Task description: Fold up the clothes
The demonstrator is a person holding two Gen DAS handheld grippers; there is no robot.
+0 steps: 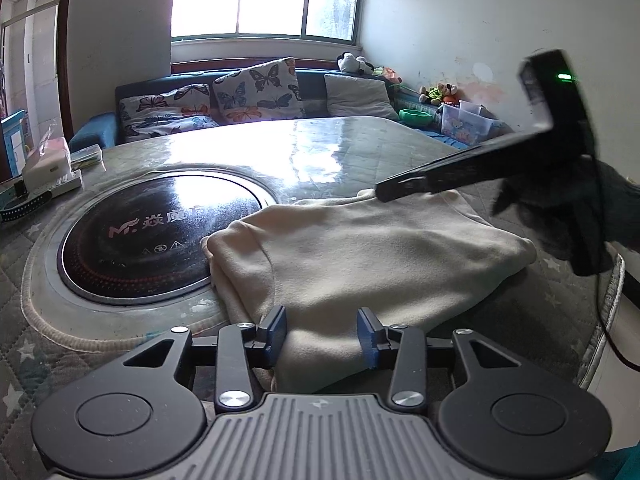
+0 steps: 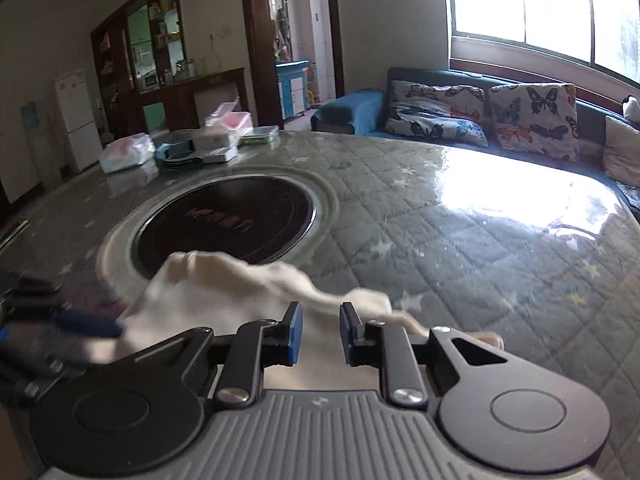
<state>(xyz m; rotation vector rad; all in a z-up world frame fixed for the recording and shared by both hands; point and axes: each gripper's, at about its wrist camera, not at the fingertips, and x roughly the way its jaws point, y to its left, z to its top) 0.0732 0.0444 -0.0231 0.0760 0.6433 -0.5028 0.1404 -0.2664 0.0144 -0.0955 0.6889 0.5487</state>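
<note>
A cream garment (image 1: 360, 252) lies folded in a thick bundle on the quilted table top (image 1: 312, 148), its left edge over the rim of the round black cooktop (image 1: 160, 224). My left gripper (image 1: 322, 338) is open, its blue pads either side of the garment's near edge, not closed on it. My right gripper (image 2: 320, 330) is open just above the garment (image 2: 224, 292), cloth showing between and below its pads. It also shows in the left wrist view (image 1: 400, 188), over the garment's far right corner. The left gripper appears blurred at the left of the right wrist view (image 2: 84, 324).
The cooktop (image 2: 228, 220) is set in the table's middle. Boxes and bags (image 2: 208, 140) stand at the table's far side, and a tissue box (image 1: 44, 164) at the left. A sofa with butterfly cushions (image 1: 256, 88) runs under the window. Toys and plastic bins (image 1: 464, 116) sit at the right.
</note>
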